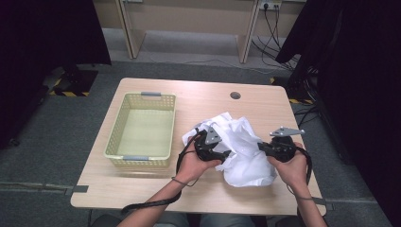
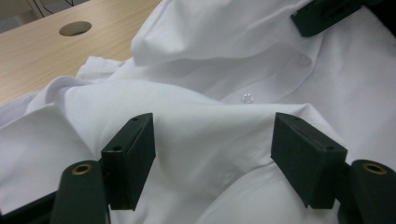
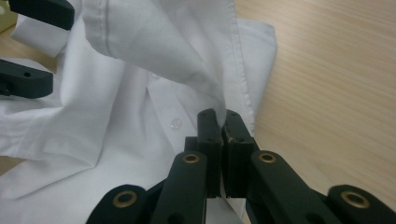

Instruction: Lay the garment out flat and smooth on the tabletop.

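Nearest us, we are holding the right tongs (image 3: 218,122) clamped on a fold of the white shirt (image 1: 243,146) near its stitched hem; the jaws are standing pressed together with cloth pinched between them. The left tongs (image 2: 212,154) are standing wide apart over the shirt's front, just below a button (image 2: 246,98) on the placket; the pads are resting against the fabric, not pinching it.

The shirt is lying crumpled on the table (image 1: 265,106), right of centre, between our two hands. We are judging the step in hand as securing a second grip, so that the garment can be lifted or spread.

To do this well, we are advising: press the left tongs down into a ridge of cloth before closing, take a single layer near a seam, and keep the right grip steady so the fold is not slipping out.

Farther off to the left, the yellow basket (image 1: 118,137) is sitting well apart from the shirt.
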`<move>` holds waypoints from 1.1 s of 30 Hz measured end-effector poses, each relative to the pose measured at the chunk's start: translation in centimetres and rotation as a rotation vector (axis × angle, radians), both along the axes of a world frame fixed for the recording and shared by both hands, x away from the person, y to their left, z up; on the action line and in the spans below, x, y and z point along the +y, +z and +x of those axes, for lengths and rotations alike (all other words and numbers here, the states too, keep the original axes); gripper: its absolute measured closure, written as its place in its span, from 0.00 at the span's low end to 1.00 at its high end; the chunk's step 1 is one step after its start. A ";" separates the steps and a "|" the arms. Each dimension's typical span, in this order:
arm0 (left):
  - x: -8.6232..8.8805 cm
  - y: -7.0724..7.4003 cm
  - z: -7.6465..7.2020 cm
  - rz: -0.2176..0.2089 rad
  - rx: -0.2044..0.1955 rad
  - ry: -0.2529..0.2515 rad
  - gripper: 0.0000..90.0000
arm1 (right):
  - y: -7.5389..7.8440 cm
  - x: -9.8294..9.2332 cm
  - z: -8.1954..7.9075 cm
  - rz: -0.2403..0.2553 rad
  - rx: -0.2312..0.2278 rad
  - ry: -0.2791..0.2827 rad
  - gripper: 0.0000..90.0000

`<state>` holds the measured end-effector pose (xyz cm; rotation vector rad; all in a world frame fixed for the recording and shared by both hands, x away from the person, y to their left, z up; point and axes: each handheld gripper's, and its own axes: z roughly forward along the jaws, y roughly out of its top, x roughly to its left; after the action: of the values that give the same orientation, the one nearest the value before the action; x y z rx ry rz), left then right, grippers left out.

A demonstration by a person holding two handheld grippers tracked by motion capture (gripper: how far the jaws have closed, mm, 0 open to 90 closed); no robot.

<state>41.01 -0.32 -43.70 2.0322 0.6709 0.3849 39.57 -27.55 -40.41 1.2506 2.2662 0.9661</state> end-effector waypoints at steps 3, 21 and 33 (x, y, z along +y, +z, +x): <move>-0.1 -0.1 -0.1 0.008 0.002 -0.005 0.34 | -0.1 -1.3 -1.1 0.013 -0.001 -0.042 0.97; -0.3 1.3 -0.6 -0.034 -0.024 -0.019 0.32 | 3.4 -2.4 -4.4 0.004 -0.063 -0.030 0.59; -2.1 1.5 -1.0 -0.023 -0.016 -0.079 0.31 | 3.8 1.5 1.4 -0.057 0.027 0.021 0.51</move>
<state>40.05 -2.47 -42.19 2.0252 0.5806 0.3448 41.00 -26.06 -36.61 1.2255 2.3156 0.8906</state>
